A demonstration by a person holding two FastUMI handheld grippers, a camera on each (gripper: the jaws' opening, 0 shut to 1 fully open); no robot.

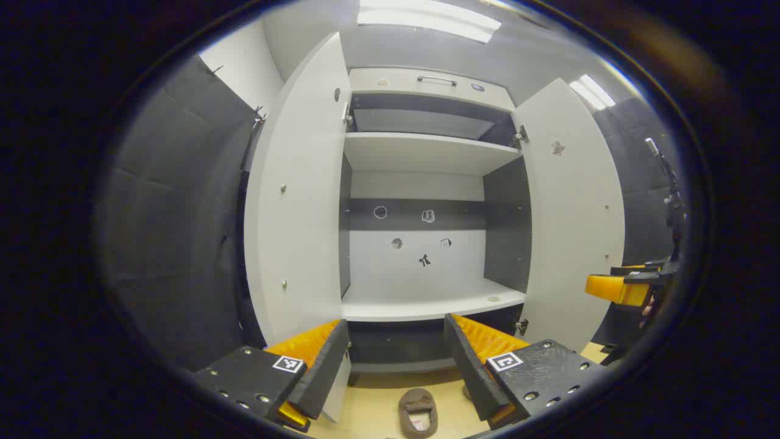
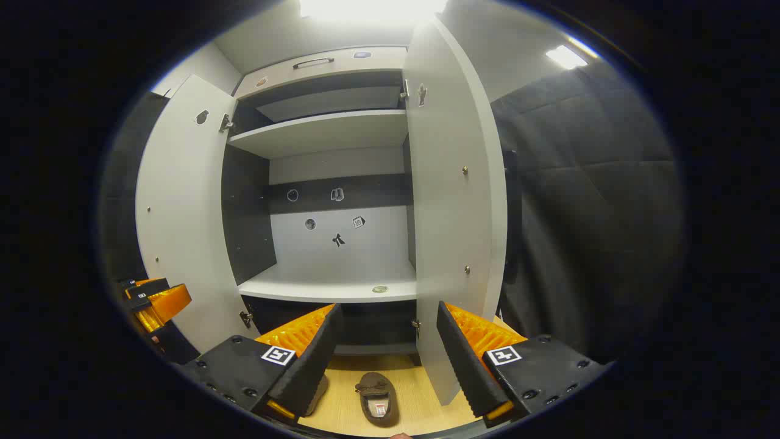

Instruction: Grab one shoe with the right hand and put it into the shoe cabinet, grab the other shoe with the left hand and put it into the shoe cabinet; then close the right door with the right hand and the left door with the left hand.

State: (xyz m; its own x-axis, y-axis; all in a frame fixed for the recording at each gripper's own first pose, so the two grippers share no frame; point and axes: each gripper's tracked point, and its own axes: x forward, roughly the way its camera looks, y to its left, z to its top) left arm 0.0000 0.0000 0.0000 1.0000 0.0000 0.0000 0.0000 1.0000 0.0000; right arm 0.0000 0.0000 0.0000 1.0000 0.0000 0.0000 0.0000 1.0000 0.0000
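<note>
Here, one shoe [image 2: 377, 399], two doors [image 2: 454, 201]

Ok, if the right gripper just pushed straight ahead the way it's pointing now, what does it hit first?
Probably nothing soon: the right gripper, jaws open, aims into the open shoe cabinet. Likely first contact is the lower shelf's front edge or the back wall; depth is unclear. The right door stands just beside that line.

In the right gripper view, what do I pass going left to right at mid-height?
Other gripper → open left door → cabinet interior with its lower shelf → open right door → dark padded booth wall.
</note>
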